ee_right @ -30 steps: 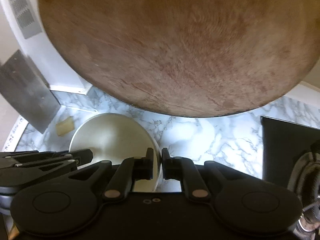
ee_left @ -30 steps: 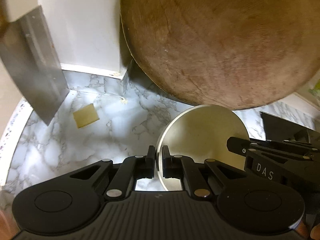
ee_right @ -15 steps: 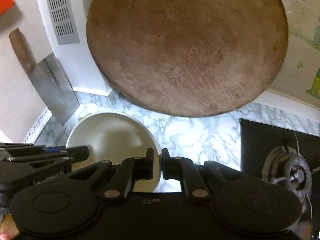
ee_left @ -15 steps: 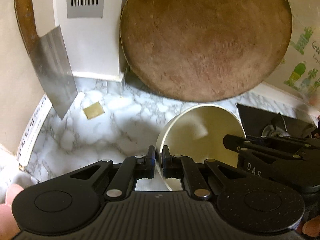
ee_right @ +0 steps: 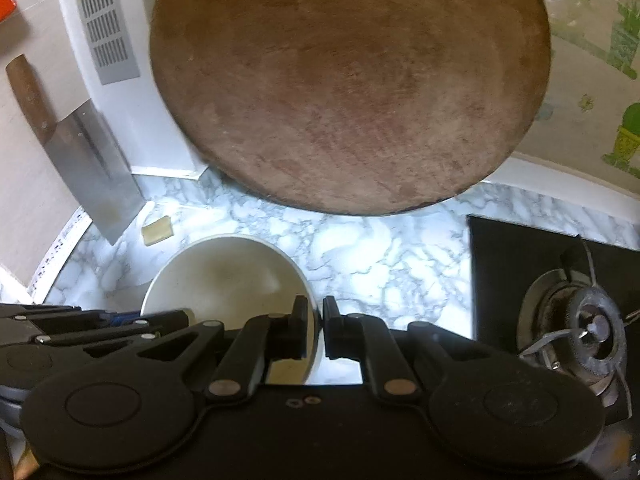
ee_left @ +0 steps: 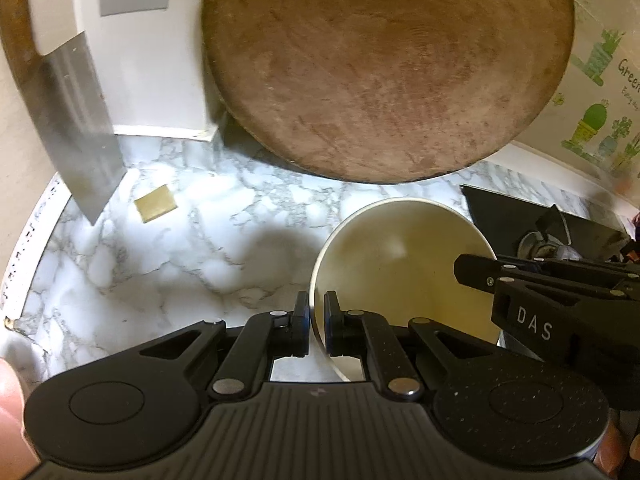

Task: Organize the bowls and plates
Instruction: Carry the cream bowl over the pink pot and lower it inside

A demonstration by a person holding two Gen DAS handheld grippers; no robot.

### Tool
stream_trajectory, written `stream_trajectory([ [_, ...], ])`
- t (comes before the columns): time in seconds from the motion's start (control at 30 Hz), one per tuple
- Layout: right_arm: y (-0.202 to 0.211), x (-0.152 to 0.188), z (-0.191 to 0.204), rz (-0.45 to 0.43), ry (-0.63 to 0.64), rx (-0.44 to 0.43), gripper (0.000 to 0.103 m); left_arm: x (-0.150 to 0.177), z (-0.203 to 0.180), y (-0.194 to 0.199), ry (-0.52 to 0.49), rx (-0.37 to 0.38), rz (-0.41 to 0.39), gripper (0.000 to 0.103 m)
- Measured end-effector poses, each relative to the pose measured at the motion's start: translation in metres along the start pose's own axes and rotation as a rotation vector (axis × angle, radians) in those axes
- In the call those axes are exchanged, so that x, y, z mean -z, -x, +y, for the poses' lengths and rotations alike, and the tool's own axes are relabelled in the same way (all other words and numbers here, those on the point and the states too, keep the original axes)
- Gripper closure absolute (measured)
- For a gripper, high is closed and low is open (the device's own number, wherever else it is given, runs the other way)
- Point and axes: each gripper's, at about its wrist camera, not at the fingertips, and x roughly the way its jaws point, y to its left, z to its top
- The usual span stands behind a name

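Observation:
A cream bowl (ee_left: 404, 268) is held above the marble counter (ee_left: 160, 264) by both grippers. My left gripper (ee_left: 317, 328) is shut on the bowl's left rim. My right gripper (ee_right: 316, 328) is shut on the bowl's right rim; the bowl also shows in the right wrist view (ee_right: 224, 276). The right gripper's body (ee_left: 552, 300) shows at the right of the left wrist view, and the left gripper's body (ee_right: 80, 328) at the left of the right wrist view. No plates are in view.
A large round wooden board (ee_left: 384, 68) leans against the back wall. A cleaver (ee_left: 80, 128) hangs at the left. A small tan square (ee_left: 155, 209) lies on the counter. A black gas stove with a burner (ee_right: 580, 332) is at the right.
Both grippers with the bowl have pulled back and up from the wooden board, so more of the counter, wall and stove shows. The grips on the bowl have not changed.

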Motion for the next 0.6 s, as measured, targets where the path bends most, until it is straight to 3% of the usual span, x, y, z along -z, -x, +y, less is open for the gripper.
stream_trajectory([
  [0.3,0.034,0.006,-0.006,-0.009,-0.004,-0.008,0.094,0.011,-0.005,0.036,-0.008,0.022,-0.014,0.097],
  [0.6,0.082,0.037,0.024,0.002,0.031,-0.042,0.094,0.05,0.011,0.085,-0.018,0.013,-0.005,0.097],
])
